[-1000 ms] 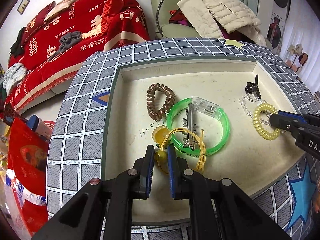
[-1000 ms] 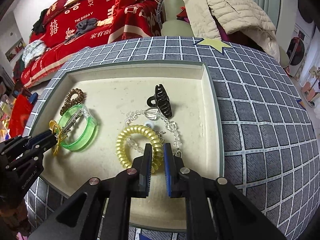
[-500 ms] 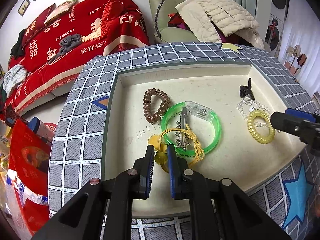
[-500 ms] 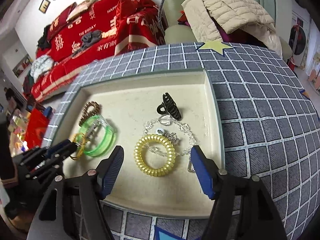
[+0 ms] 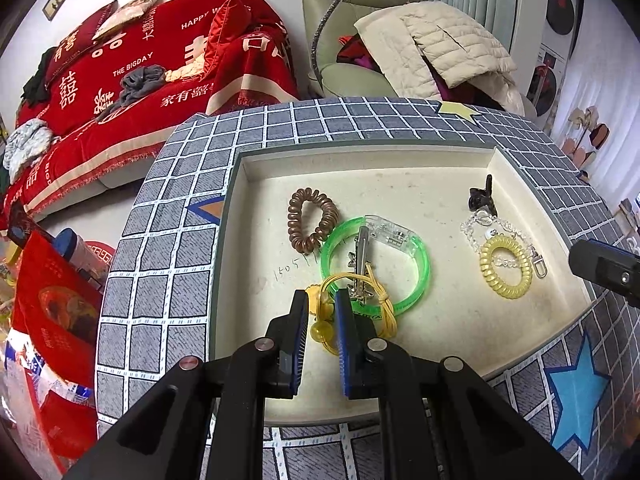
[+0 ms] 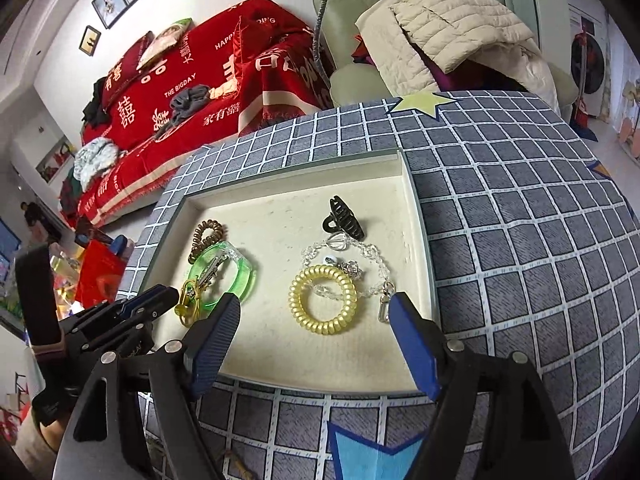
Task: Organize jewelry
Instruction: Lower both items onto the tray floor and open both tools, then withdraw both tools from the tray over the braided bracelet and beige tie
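My left gripper is shut on a yellow elastic hair tie with beads near the front left of the cream tray. The tie's loop lies over a green bangle that has a silver hair clip inside it. My right gripper hovers above the tray's front edge, its jaws still opening with nothing pressed between them. Below it a yellow spiral hair tie lies loose on a clear bead chain. A black claw clip sits behind them.
A brown spiral hair tie lies behind the bangle. The tray rests on a grey checked cloth with star patches. Beyond are a red-covered sofa and a green armchair piled with a beige jacket. Red bags stand left of the table.
The right gripper let go of the yellow spiral hair tie, spread its jaws wide and drew up and back from it. The left gripper stayed shut on the beaded tie.
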Demonstrator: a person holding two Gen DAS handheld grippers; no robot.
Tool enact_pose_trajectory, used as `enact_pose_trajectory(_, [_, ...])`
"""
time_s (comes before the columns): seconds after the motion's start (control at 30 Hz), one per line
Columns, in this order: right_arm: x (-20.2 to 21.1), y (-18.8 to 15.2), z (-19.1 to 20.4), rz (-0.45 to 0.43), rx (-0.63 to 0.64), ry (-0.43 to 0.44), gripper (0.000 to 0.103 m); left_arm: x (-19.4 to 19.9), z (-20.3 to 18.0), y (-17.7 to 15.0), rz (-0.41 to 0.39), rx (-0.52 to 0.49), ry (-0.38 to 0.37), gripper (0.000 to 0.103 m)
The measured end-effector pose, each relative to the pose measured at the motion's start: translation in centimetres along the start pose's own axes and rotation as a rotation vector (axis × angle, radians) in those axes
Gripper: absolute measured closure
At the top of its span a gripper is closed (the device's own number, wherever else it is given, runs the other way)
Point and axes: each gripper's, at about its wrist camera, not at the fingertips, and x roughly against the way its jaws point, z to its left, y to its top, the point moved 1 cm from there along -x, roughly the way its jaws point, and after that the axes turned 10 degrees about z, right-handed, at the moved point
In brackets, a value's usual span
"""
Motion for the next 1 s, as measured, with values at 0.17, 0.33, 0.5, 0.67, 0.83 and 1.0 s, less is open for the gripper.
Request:
enact_pose_trajectory(0.17, [1.1, -0.6, 0.1, -0.013, -0.003, 0.011, 0.023, 1.0, 0.3, -0.4, -0.016, 0.014, -0.011, 0.069])
enact_pose_trajectory(0.33, [2.4, -1.6, 0.5, -0.028, 0.002, 0.029, 0.022, 2.2, 0.7, -1.3, -0.018, 0.029, -0.031, 0.068])
enact_pose_trajectory(0.5, [3.4, -3.0, 0.8, -0.028, 0.008, 0.042, 0.021, 3.6, 1.0, -2.4, -0.065, 0.069, -0.014, 0.000])
enact_pose_trajectory(0.67, [4.7, -4.5, 0.9, -0.047, 0.005, 0.044, 0.012, 4.3, 0.9, -4.2, -0.077, 0.060, -0.008, 0.000])
enact_pose_trajectory(0.83, [5.9, -6.3, 1.3, -0.087, 0.013, 0.042, 0.000, 5.4, 0.7, -6.3, -0.088, 0.055, 0.001, 0.000])
enact_pose_trajectory(1.0, [6.4, -7.8, 2.0, -0.106, 0.019, 0.048, 0.000, 6.8, 0.2, -8.0, -0.083, 0.043, -0.002, 0.000])
